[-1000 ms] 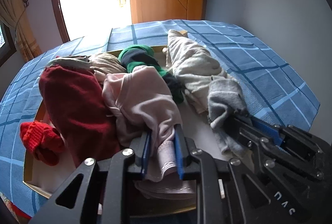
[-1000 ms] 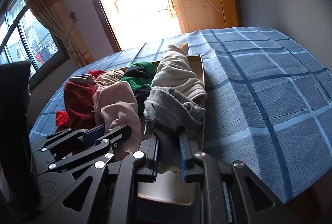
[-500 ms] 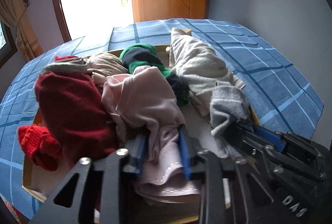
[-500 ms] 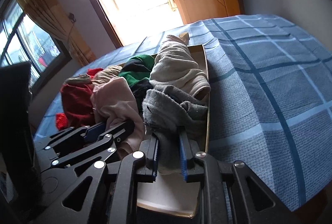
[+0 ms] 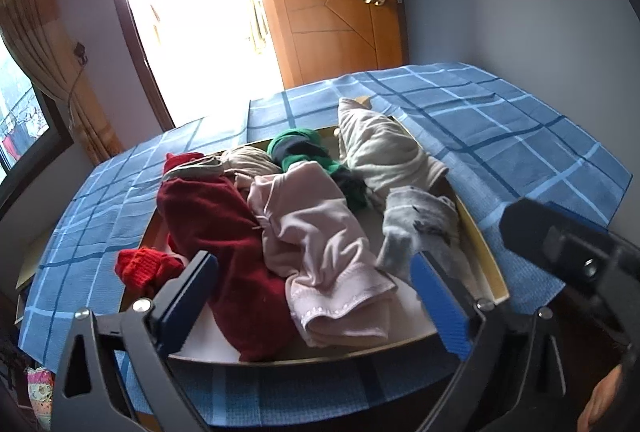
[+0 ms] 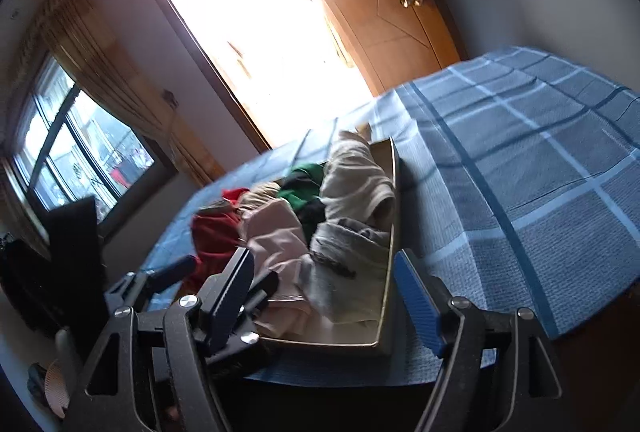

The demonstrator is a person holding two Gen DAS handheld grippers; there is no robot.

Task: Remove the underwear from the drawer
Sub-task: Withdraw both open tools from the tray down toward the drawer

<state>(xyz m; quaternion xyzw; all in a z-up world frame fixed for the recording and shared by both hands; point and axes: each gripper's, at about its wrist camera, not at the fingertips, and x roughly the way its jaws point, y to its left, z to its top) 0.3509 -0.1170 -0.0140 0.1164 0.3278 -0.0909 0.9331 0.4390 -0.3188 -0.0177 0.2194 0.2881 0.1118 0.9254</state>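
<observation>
Nearest the cameras, the left gripper [image 5: 314, 292] had its fingers spread wide and opening further, the pink garment [image 5: 320, 252] lying slack between them, unpinched. The right gripper [image 6: 324, 292] was opening too, the grey piece [image 6: 344, 264] loose between its fingers, not pressed. So, by the look of it, nothing was out yet: every item still lay in the drawer [image 5: 486, 252], which sat on the blue checked bed cover [image 5: 500, 119]. Moving back through the drawer: a dark red knit [image 5: 212, 228] beside a bright red piece [image 5: 144, 268], then a green-and-black bundle [image 5: 304, 147] and a cream garment [image 5: 384, 151] at the far end.
</observation>
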